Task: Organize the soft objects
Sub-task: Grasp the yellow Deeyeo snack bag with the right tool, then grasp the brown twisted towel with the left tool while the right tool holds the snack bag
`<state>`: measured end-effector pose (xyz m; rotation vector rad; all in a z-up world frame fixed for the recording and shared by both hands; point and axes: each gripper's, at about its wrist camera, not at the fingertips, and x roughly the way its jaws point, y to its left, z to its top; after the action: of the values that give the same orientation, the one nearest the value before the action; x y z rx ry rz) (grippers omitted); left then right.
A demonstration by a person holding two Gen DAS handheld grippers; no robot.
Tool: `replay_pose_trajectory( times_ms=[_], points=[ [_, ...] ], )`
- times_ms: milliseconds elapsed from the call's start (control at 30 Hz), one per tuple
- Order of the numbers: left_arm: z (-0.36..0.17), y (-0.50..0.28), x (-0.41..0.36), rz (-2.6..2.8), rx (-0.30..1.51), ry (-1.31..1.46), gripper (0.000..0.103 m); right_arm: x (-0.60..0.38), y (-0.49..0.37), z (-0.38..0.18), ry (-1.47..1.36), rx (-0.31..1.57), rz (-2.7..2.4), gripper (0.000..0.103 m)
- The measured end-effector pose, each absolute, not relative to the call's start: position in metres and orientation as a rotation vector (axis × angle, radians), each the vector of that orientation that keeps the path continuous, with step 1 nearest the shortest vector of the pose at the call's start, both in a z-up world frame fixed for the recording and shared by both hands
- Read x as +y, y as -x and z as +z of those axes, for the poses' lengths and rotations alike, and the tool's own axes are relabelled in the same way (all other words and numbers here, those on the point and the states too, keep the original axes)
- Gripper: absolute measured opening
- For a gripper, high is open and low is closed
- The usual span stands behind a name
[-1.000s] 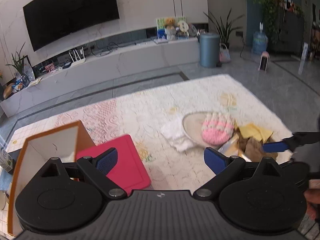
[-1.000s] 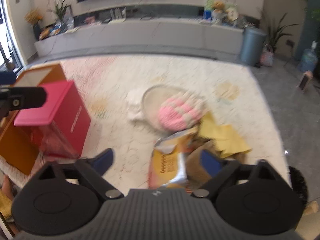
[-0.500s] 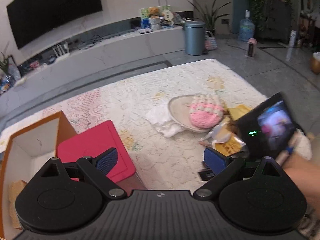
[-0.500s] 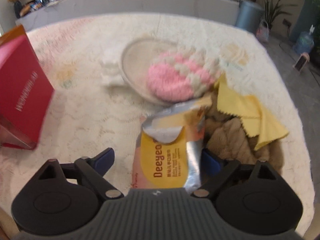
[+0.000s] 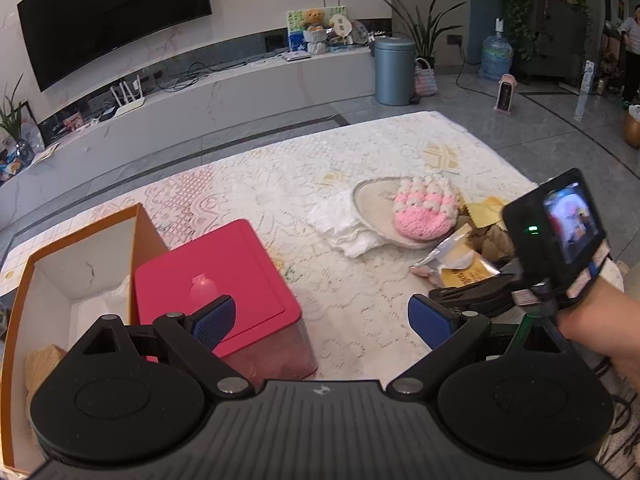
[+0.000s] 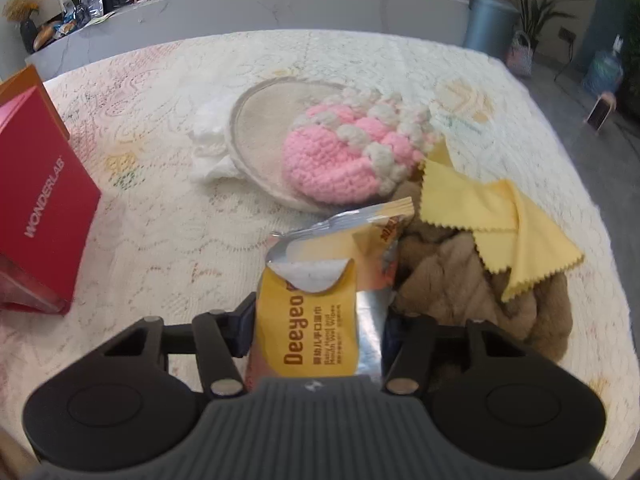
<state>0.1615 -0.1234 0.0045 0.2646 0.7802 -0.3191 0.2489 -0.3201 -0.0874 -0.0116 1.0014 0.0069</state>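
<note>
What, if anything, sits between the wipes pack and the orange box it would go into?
The red box stands beside the orange box, between it and the wipes pack that the right gripper has closed on. Otherwise only bare tablecloth.

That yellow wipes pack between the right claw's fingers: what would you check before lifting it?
1. Wipes pack sits between the right claw fingers, which have just been closing: ok.
2. Pads pressing firmly on both sides: cannot tell, the pack hides them.
3. Pack flap peeled open at the top: not ok, wipes may be exposed.
4. Brown fabric touches the pack's side and may drag along: not ok.
5. Left claw open, holding nothing, clear of the pack: ok.
6. Orange box open on top: ok.
</note>
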Motion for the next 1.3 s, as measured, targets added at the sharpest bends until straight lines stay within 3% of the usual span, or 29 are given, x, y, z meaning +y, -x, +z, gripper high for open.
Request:
replay_pose_trajectory(
  times_ms=[233, 433, 767, 1033, 1300],
  points=[
    [0.003, -0.159, -0.117, -0.307, 0.798, -0.261, 0.103, -0.305, -0.228, -0.084, -0.008, 1.077, 0.166, 0.052],
    [0.004, -0.157, -0.116, -0.281, 0.823, -0.266, 0.103, -0.291, -0.225, -0.090, 0.108, 1.008, 0.183, 0.053],
    [0.020, -0.148, -0.116, -0.206, 0.699, -0.285, 0.103, -0.335, -0.201, -0.067, -0.253, 0.893, 0.153, 0.052],
    [0.019, -0.168, -0.152, -0.215, 0.723, -0.221, 0.103, -0.361, -0.161, -0.010, -0.256, 0.664, -0.004, 0.052],
    [-0.033, -0.199, -0.234, -0.328, 0.833, -0.272, 0.103, -0.412, -0.124, -0.016, -0.310, 0.613, -0.248, 0.051]
  ],
)
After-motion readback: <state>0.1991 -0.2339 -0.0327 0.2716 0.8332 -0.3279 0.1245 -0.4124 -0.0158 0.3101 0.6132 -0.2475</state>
